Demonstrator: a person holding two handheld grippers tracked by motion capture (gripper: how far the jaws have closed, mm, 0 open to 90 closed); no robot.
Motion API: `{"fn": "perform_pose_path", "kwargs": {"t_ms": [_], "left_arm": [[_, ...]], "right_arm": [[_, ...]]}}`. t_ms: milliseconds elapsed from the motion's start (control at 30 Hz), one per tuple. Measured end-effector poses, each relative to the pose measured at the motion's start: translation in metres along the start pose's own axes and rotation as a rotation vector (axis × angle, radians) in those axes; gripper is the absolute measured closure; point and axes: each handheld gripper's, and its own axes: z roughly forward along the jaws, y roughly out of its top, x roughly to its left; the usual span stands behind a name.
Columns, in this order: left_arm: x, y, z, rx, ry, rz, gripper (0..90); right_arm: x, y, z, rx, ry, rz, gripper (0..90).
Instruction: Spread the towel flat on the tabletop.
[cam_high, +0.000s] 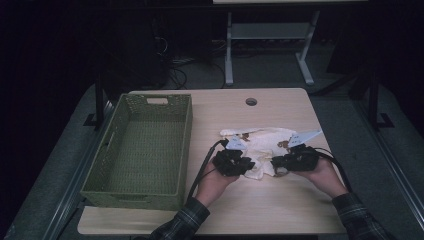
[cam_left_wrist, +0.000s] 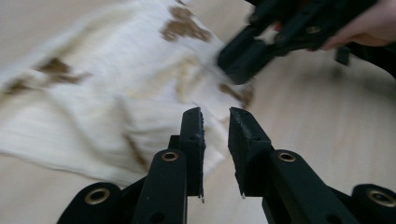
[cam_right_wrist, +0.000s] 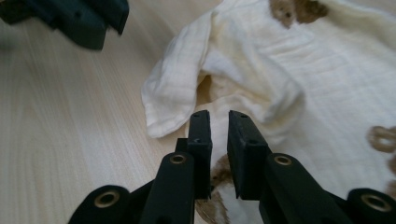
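Both tools, left tool (cam_high: 233, 161) and right tool (cam_high: 295, 159), were held slightly apart, nothing clamped, over the cream cloth (cam_high: 262, 145) on the tabletop (cam_high: 280, 205), probably lined up for corner grabs.

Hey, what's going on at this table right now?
A person in a plaid shirt holds a tool in each hand over a crumpled cream cloth with brown patches, lying on a wooden table. The left tool and the right tool both point down at the cloth's near edge, jaws slightly apart with nothing pinched between them. An empty green basket sits to the left of the cloth.
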Motion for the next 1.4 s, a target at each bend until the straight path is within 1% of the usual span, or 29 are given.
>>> {"fn": "perform_pose_path", "kwargs": {"t_ms": [33,67,100,133,167,200,233,300,333,367,400,433,467,567,600,667,700,767,867,900,967,1067,1133,1200,1300,1333,1367,1400], "left_arm": [[-0.002,-0.002,0.005,0.022,-0.006,0.01,74.9],[-0.003,-0.005,0.011,0.03,-0.007,0.008,74.9],[-0.004,-0.007,0.017,0.045,-0.006,0.01,75.0],[-0.004,-0.009,0.022,0.053,-0.01,0.006,74.9],[-0.004,-0.01,0.026,0.067,-0.018,0.014,74.9],[-0.004,-0.011,0.03,0.062,-0.021,-0.002,74.5],[-0.004,-0.012,0.033,0.072,-0.014,0.012,73.4],[-0.005,-0.014,0.039,0.073,-0.017,0.009,71.4],[-0.004,-0.014,0.041,0.077,-0.017,0.013,70.2],[-0.005,-0.014,0.043,0.078,-0.018,0.008,69.1],[-0.005,-0.015,0.046,0.079,-0.023,0.009,66.4],[-0.006,-0.015,0.048,0.081,-0.016,0.013,66.4],[-0.006,-0.015,0.05,0.092,-0.008,0.027,65.9],[-0.005,-0.016,0.056,0.097,0.008,0.038,67.1],[-0.005,-0.016,0.056,0.094,0.018,0.044,70.1],[-0.003,-0.016,0.055,0.113,0.036,0.072,76.9],[-0.002,-0.016,0.054,0.117,0.04,0.071,82.1],[0.0,-0.016,0.053,0.12,0.043,0.062,86.1],[0.004,-0.016,0.047,0.137,0.053,0.046,86.8],[0.005,-0.017,0.044,0.132,0.058,0.038,86.9],[0.008,-0.017,0.038,0.127,0.062,0.023,87.0],[0.011,-0.017,0.026,0.118,0.077,0.011,87.3],[0.014,-0.017,0.021,0.118,0.088,0.014,87.3],[0.017,-0.018,0.018,0.119,0.095,0.004,87.3],[0.021,-0.019,0.017,0.127,0.1,-0.009,87.3],[0.023,-0.02,0.016,0.136,0.099,-0.005,87.3],[0.023,-0.02,0.016,0.133,0.097,-0.01,87.4],[0.023,-0.02,0.016,0.125,0.099,-0.018,87.4]], "right_arm": [[0.002,0.0,0.004,0.012,-0.002,-0.005,79.2],[0.002,0.0,0.009,0.023,-0.003,-0.01,79.4],[0.002,0.0,0.012,0.034,-0.002,-0.005,79.5],[0.002,-0.001,0.015,0.038,-0.005,-0.014,79.5],[0.002,-0.001,0.017,0.043,-0.004,-0.015,79.4],[0.002,-0.001,0.018,0.048,-0.002,-0.008,79.3],[0.002,-0.001,0.018,0.048,-0.001,-0.011,79.3],[0.001,-0.001,0.018,0.051,0.0,-0.016,79.0],[0.001,-0.001,0.018,0.047,0.0,-0.013,79.0],[0.001,-0.002,0.018,0.045,0.0,-0.008,79.0],[0.0,-0.002,0.018,0.044,0.001,-0.009,78.9],[0.0,-0.002,0.018,0.044,0.001,-0.009,78.9],[0.0,-0.001,0.018,0.043,-0.001,-0.007,78.8],[0.0,-0.001,0.017,0.039,-0.001,-0.01,78.8],[0.0,-0.001,0.016,0.039,-0.002,-0.008,78.8],[0.0,-0.001,0.016,0.035,-0.002,-0.011,78.9],[-0.001,-0.001,0.016,0.034,-0.001,-0.015,78.9],[0.0,-0.001,0.016,0.033,0.004,-0.01,78.6],[0.001,-0.001,0.016,0.033,0.009,-0.01,78.1],[0.001,-0.001,0.017,0.029,0.009,-0.018,77.7],[0.002,-0.001,0.017,0.027,0.019,-0.015,77.1],[0.006,0.0,0.021,0.027,0.028,-0.028,75.7],[0.009,0.002,0.025,0.033,0.03,-0.031,74.3],[0.011,0.003,0.031,0.036,0.035,-0.04,73.5],[0.016,0.006,0.041,0.06,0.023,-0.061,72.7],[0.017,0.006,0.044,0.072,0.025,-0.063,72.8],[0.017,0.006,0.047,0.069,0.015,-0.078,75.3],[0.019,0.006,0.046,0.072,0.011,-0.071,77.7]]}}
